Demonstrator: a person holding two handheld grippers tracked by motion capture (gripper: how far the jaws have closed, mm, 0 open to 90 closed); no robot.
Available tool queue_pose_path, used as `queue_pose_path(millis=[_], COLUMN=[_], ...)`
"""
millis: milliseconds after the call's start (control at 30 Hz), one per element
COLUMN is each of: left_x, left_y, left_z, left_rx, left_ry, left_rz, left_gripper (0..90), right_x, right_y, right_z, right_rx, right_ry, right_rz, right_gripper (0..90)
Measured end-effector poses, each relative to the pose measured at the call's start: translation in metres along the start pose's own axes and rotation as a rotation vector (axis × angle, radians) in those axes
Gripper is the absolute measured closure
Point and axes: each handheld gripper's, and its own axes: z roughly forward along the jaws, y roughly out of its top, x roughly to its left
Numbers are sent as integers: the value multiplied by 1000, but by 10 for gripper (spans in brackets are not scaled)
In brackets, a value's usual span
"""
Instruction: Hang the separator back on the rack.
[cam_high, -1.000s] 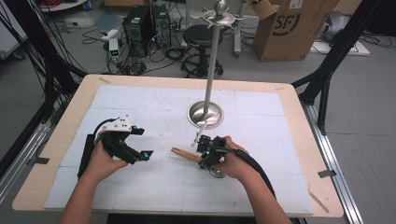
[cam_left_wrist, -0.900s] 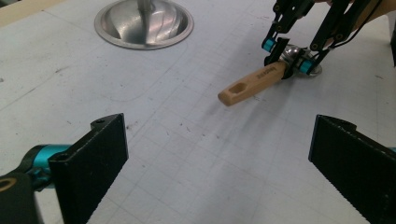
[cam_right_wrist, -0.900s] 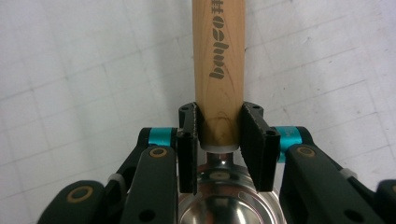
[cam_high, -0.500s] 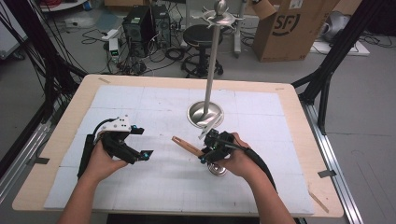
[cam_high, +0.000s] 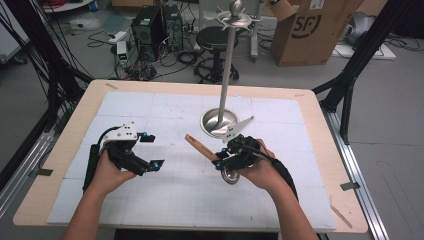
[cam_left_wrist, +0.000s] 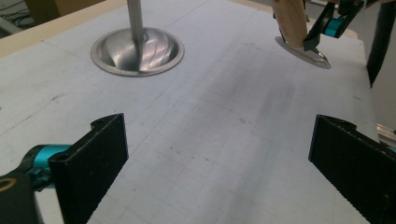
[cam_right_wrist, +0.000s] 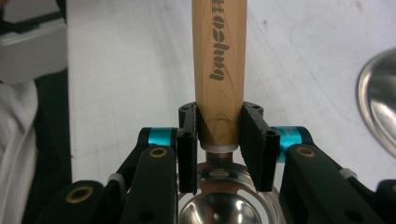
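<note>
A small metal ladle with a wooden handle (cam_high: 200, 147) is held above the white mat, its bowl (cam_high: 231, 176) nearest the person. My right gripper (cam_high: 220, 161) is shut on the handle (cam_right_wrist: 217, 60) just above the bowl (cam_right_wrist: 229, 205), and the handle points up and to the left. My left gripper (cam_high: 152, 150) is held at the left, open, with nothing between its jaws (cam_left_wrist: 219, 158). From the left gripper view the ladle (cam_left_wrist: 303, 49) and the right gripper (cam_left_wrist: 327, 25) sit at the upper right.
A metal stand with a round dished base (cam_high: 219, 121) and a tall pole (cam_high: 228, 60) rises behind the right hand; its base (cam_left_wrist: 137, 46) also shows in the left gripper view. The wooden table rim (cam_high: 65, 150) frames the mat. A cardboard box (cam_high: 310, 30) lies beyond.
The right gripper has swung the ladle, so the handle's free end has moved farther from the person and higher. The left gripper has stayed in place.
</note>
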Motion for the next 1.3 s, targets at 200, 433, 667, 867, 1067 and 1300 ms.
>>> queue_pose_path(millis=[200,433,667,867,1067,1300], left_x=[-7,-7,-11,-15,-19,-26], left_y=[9,18,36,51,68,82], left_z=[-4,-8,-8,-5,3,11], left_rx=[-34,-76,-88,-118,-136,-167], left_ry=[-30,-79,-91,-115,-127,-160], left_rz=[19,23,45,61,69,82], left_gripper=[53,53,53,53,53,53], right_x=[2,2,1,1,1,4], right_y=[1,2,2,6,12,25], right_z=[-10,-18,-27,-31,-35,-38], right_rx=[-84,-139,-209,-273,-301,-314], right_ry=[23,40,55,87,89,99], right_rz=[-19,-23,-34,-44,-66,-99], right_gripper=[694,694,694,694,694,694])
